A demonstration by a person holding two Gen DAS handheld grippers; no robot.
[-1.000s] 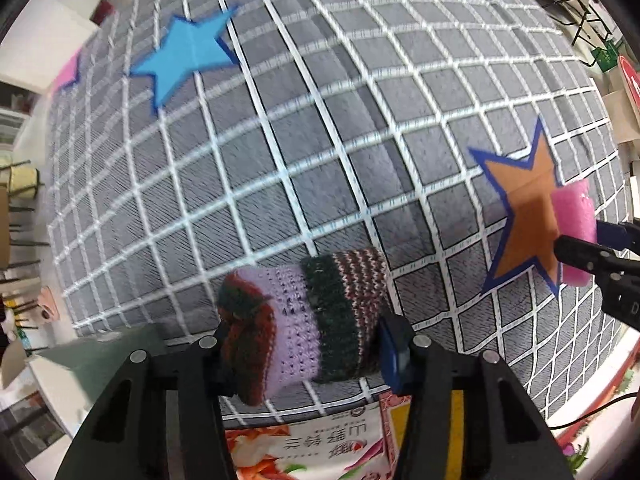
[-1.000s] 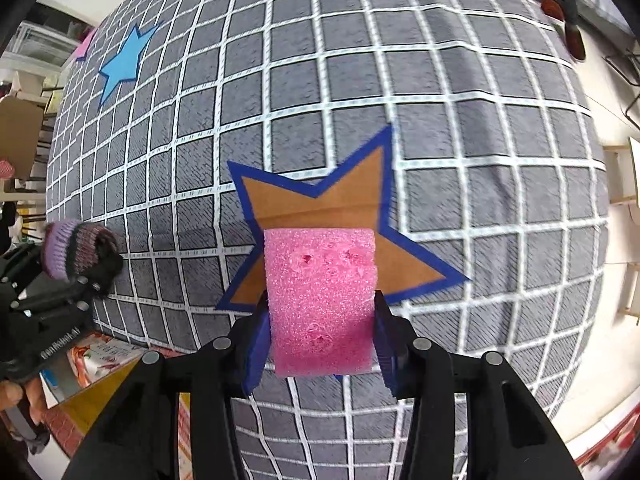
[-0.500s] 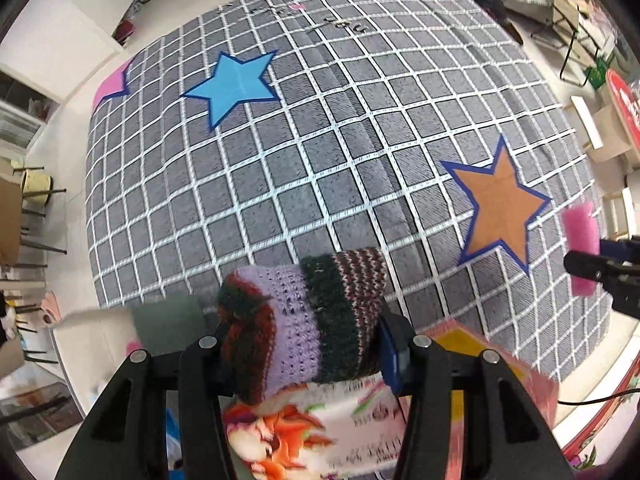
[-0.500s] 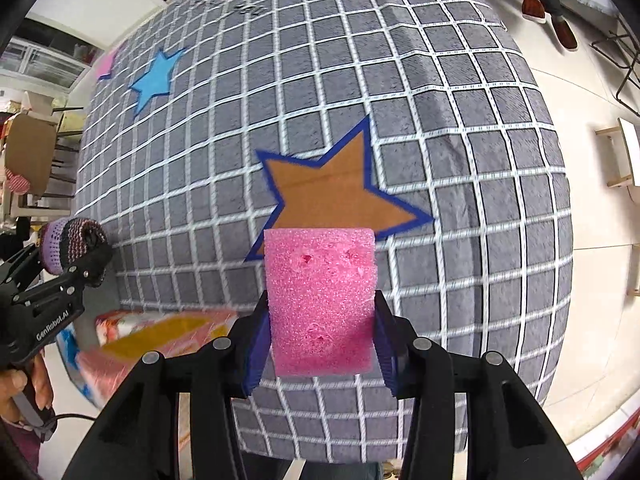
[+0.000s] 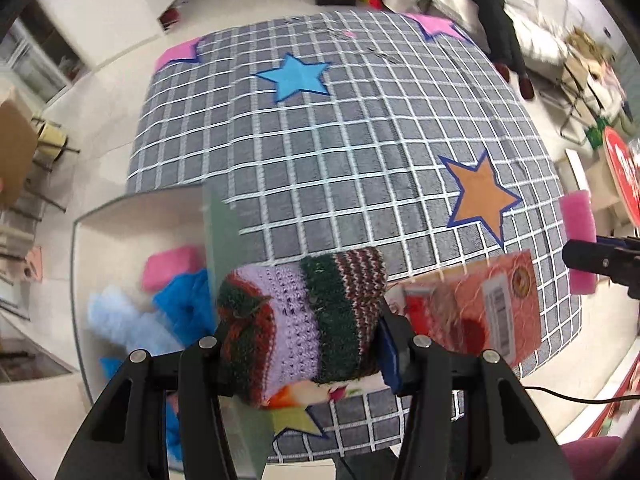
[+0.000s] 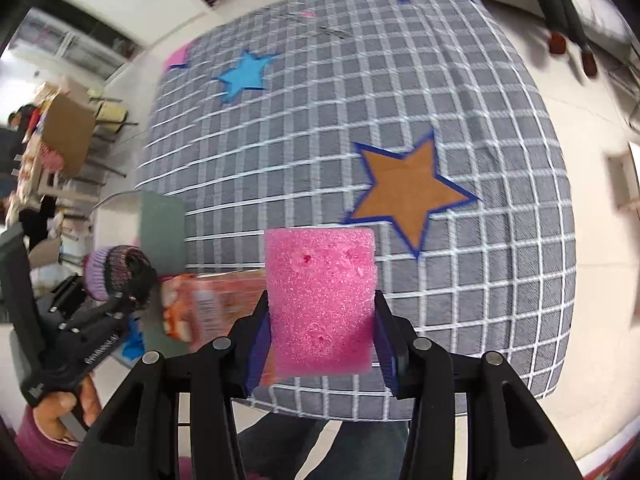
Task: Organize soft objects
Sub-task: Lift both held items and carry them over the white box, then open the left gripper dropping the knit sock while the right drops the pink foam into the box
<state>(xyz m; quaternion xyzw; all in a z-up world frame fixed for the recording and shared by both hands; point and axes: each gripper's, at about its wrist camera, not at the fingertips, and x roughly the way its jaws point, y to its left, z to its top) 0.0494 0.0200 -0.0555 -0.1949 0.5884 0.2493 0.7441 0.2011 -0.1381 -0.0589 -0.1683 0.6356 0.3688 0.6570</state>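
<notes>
Knitted roll [image 5: 304, 320]: coarse wool-like yarn, ribbed, matt. Pink sponge [image 6: 320, 300]: open-pored foam, rough, faintly sparkling. Left tool [image 5: 298, 344] and right tool [image 6: 320, 340]: matt black plastic with metal-looking pins. Grid blanket [image 5: 340, 152]: short-pile cloth, matt. Carton [image 5: 472, 308]: printed card, slightly glossy. Floor [image 6: 600, 320]: smooth, pale.

One knitted roll [image 5: 308, 316], one pink sponge [image 6: 320, 300], one orange star [image 6: 404, 192], one blue star [image 5: 296, 76], two pink stars [image 5: 436, 24].

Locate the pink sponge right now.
The pink sponge sits clamped in the right gripper, centre of the right wrist view, held above the checked rug's near edge, just below the orange star.
</notes>
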